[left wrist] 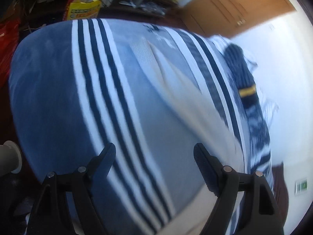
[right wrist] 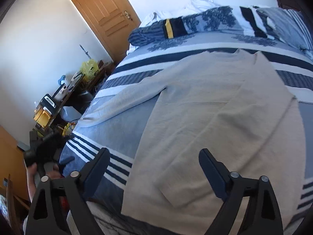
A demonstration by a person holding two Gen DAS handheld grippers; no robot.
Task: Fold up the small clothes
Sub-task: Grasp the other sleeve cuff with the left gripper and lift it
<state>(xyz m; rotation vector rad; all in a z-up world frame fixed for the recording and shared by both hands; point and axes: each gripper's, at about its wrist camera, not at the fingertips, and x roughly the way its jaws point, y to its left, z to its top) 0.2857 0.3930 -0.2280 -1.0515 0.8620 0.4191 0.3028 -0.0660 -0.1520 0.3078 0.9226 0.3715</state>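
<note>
A beige long-sleeved sweater (right wrist: 215,121) lies flat on the blue-and-white striped bedspread (right wrist: 121,137). Its left sleeve (right wrist: 125,99) is spread out to the left; its right sleeve is folded across the body. My right gripper (right wrist: 154,168) is open and empty above the sweater's lower hem. My left gripper (left wrist: 154,166) is open and empty over the striped bedspread (left wrist: 58,101); the sweater (left wrist: 176,98) shows blurred ahead of it. In the right wrist view the left gripper (right wrist: 39,154) shows at the bed's left edge, held in a hand.
Patterned blue pillows (right wrist: 205,23) and white bedding (right wrist: 199,2) lie at the head of the bed. A wooden door (right wrist: 105,13) stands beyond. Cluttered shelves with a yellow bag (right wrist: 90,68) line the left wall. A yellow bag (left wrist: 84,5) is past the bed's edge.
</note>
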